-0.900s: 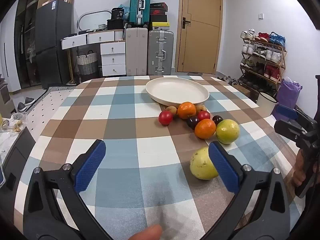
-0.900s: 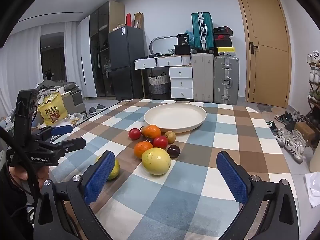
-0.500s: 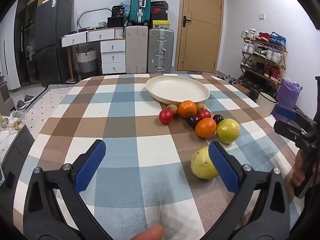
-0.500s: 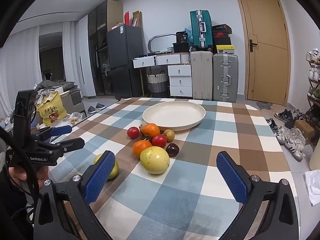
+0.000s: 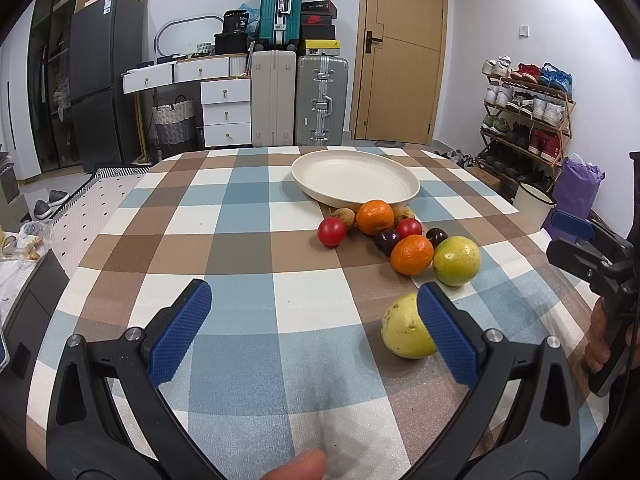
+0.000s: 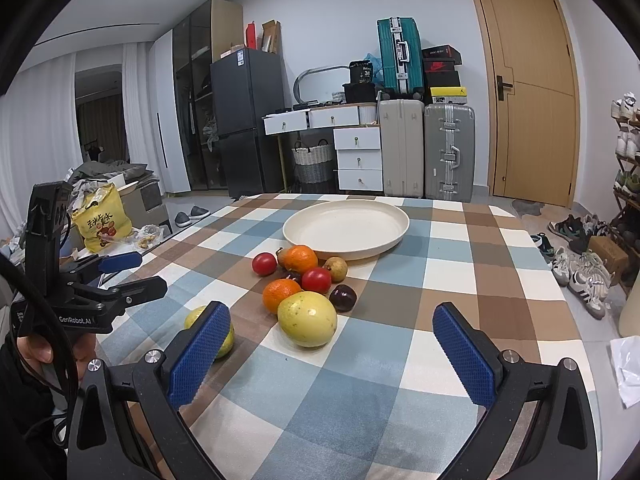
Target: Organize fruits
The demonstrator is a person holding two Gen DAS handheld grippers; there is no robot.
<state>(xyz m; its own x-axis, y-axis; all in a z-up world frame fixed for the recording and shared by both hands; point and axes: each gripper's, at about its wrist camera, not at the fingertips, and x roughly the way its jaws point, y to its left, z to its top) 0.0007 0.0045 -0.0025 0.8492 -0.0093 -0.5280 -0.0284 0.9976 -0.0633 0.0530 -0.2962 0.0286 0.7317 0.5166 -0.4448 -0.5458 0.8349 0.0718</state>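
Observation:
A cream plate (image 5: 354,178) (image 6: 346,228) stands empty on the checked tablecloth. In front of it lies a cluster of fruit: two oranges (image 5: 375,217) (image 5: 412,254), two red fruits (image 5: 331,231) (image 5: 409,227), dark plums (image 5: 386,240), small brown fruits and a green-yellow citrus (image 5: 456,260) (image 6: 307,318). A yellow fruit (image 5: 404,332) (image 6: 224,344) lies apart, nearest the front edge. My left gripper (image 5: 314,332) is open and empty above the cloth, its right finger beside that yellow fruit. My right gripper (image 6: 330,354) is open and empty, short of the green-yellow citrus.
The table edge drops off on the left (image 5: 80,216) and right (image 6: 560,280). A shoe rack (image 5: 524,120), suitcases (image 5: 300,100), drawers and a fridge stand beyond the table. A yellow snack bag (image 6: 104,222) sits off to the left.
Both grippers have shifted only slightly; the fruit and plate sit a little higher in both views. Nothing was taken hold of or moved.

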